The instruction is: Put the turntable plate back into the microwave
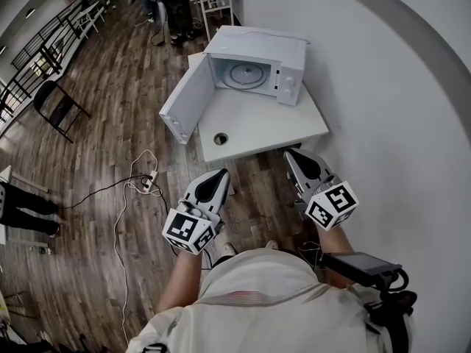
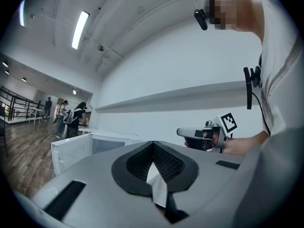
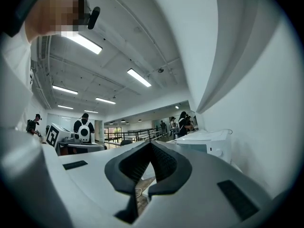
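turntable plate (image 1: 244, 74) lies in open microwave (image 1: 292, 56); left gripper (image 1: 223, 172), right gripper (image 1: 289, 153) pressed together.

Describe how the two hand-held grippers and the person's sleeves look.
The left hand-held gripper and the right hand-held gripper are matching light grey tapered shells with black ribbed pads inside. Each carries a white cube with black square markers at its rear. The person wears a pale short-sleeved shirt.

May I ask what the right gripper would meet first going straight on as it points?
Probably the open microwave on the table, though it sits slightly right and depth is unclear.
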The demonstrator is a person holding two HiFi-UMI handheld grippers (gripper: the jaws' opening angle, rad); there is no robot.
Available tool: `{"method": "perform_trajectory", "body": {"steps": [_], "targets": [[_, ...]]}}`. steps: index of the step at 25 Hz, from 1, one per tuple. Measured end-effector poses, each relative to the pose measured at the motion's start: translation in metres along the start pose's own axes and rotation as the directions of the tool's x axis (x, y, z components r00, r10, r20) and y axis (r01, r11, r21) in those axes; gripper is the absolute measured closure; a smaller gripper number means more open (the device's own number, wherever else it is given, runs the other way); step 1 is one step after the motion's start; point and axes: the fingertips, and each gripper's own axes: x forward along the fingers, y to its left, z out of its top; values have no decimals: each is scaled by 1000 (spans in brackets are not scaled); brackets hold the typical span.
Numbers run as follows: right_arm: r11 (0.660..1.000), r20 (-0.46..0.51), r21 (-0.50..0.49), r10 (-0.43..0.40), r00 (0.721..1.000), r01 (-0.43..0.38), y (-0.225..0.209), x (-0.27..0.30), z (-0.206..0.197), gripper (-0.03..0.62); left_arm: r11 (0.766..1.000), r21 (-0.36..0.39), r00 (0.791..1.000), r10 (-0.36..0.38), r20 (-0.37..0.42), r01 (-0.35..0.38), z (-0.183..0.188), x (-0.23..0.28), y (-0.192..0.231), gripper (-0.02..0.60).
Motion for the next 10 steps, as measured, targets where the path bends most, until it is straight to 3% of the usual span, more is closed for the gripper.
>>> {"method": "perform_trajectory", "body": {"steps": [10], "targets": [[1000, -2, -7, -20, 1000, 20, 21, 5, 1, 589, 999, -13, 999, -36, 12, 36, 6, -16, 9, 572]]}}
